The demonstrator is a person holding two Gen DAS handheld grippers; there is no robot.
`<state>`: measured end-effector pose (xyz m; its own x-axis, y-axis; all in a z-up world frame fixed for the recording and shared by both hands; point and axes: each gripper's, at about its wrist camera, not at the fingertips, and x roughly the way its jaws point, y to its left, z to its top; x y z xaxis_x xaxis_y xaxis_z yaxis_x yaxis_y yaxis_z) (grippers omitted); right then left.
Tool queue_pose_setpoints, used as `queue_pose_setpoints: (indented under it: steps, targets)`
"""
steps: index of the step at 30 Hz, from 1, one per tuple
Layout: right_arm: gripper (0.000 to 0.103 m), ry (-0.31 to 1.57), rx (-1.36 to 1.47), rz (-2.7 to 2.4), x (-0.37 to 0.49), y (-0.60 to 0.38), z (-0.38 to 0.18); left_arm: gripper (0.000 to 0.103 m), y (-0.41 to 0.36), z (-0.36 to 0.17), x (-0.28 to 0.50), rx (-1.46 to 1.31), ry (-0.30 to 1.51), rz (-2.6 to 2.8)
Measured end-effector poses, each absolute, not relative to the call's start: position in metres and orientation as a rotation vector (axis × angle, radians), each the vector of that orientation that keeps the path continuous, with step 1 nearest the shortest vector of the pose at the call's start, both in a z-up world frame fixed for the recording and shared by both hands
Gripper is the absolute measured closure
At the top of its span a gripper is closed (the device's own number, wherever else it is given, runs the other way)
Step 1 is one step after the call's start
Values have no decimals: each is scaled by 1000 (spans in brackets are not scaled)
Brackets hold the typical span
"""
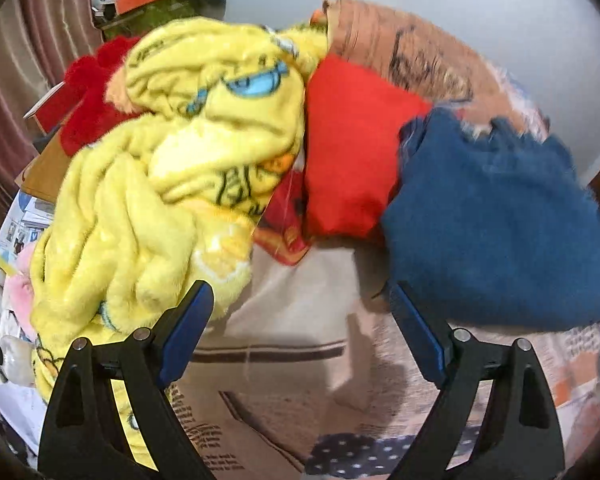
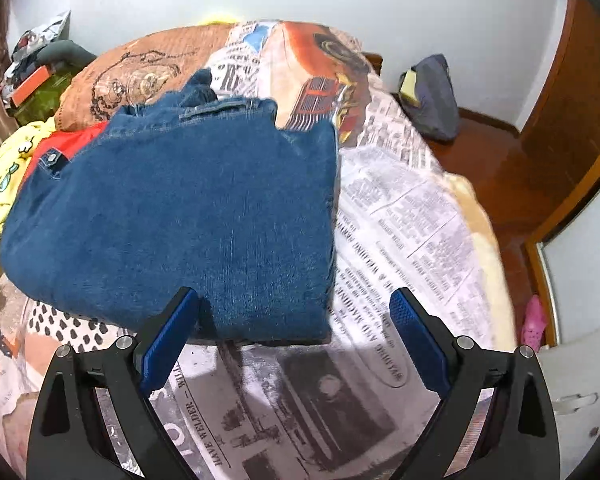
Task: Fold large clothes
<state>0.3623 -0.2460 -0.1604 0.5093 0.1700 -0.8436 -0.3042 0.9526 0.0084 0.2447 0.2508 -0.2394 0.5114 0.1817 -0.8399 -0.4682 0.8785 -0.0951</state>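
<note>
Folded jeans [image 2: 172, 216] lie as a blue denim block on the newspaper-print bedspread [image 2: 412, 208], filling the right wrist view from 9 to 12 o'clock. The right gripper [image 2: 294, 312] hangs over their near edge with jaws spread wide, gripping nothing; whether its left finger touches the denim cannot be told. The left gripper [image 1: 300, 304] is likewise wide apart and empty, with a yellow fleece blanket [image 1: 160, 184] at 10 o'clock, a red garment [image 1: 352, 148] at 12 and the jeans at 3.

Jeans [image 2: 180, 216] lie on bedspread [image 2: 412, 216], beside blanket [image 1: 148, 184].
</note>
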Motion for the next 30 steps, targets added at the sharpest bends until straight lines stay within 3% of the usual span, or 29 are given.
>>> queue_pose_setpoints:
  steps: [7,12,22,30]
  targets:
    - [8,896,-131,329,357,-225,-125,12,224,-205,250,-378,845,320]
    - [5,840,-86,408,358,-193,-111,12,212,-214,261,-562,847,176]
    - [3,1003,-163,505,365,-131,-170,14,209,-291,284,-983,952,-34]
    - [0,1047,-191,521,363,-127,-187,14,206,-297,312,-971,892,-74]
